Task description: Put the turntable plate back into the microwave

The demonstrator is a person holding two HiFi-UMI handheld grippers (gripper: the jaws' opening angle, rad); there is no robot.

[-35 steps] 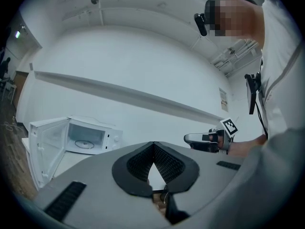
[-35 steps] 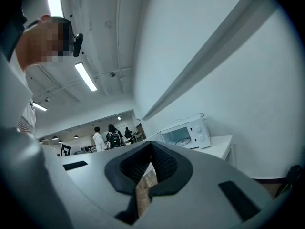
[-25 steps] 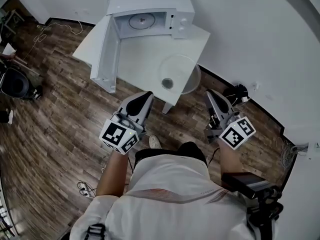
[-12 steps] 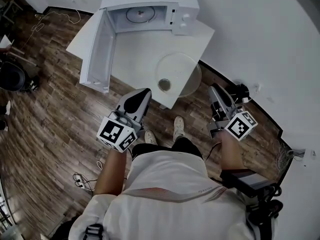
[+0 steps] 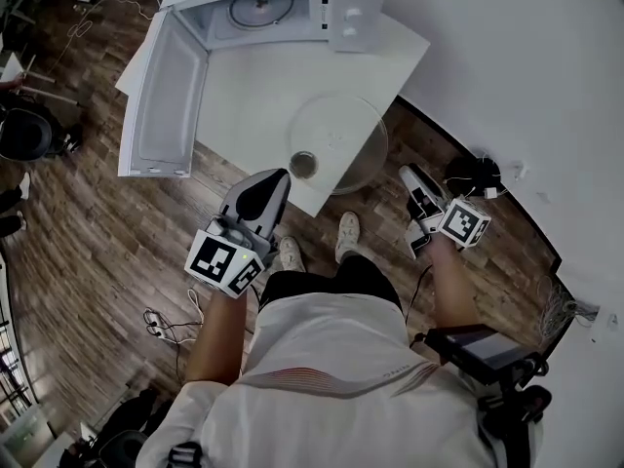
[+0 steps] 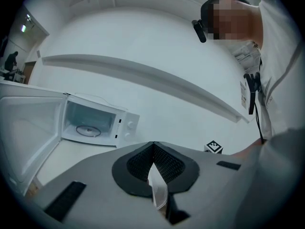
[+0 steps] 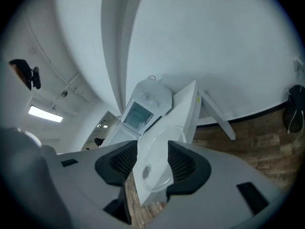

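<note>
The clear glass turntable plate [image 5: 341, 135] lies on the white table [image 5: 249, 91], overhanging its near right edge, with a small round object [image 5: 303, 164] at its near rim. At the table's far end stands the white microwave [image 5: 278, 3], its door [image 5: 161, 105] swung open to the left and a roller ring [image 5: 261, 8] inside. My left gripper [image 5: 277, 176] hovers at the table's near edge, jaws shut and empty; the left gripper view looks over its jaws [image 6: 152, 144] at the microwave [image 6: 93, 123]. My right gripper [image 5: 409, 174] hangs low beside the table, right of the plate. Its jaws [image 7: 152, 144] are opening, with the plate [image 7: 159, 156] framed beyond them, untouched.
Wooden floor surrounds the table, with the person's shoes [image 5: 317, 247] just below its near edge. A black bag and cables [image 5: 475, 175] lie by the wall on the right. A black chair [image 5: 29, 133] stands far left. The white wall runs close behind the right side.
Both grippers have sunk toward the table's near edge. The right one dropped further and rolled, so its marker cube faces differently. The head view has tilted, so the table sits more to the left.
</note>
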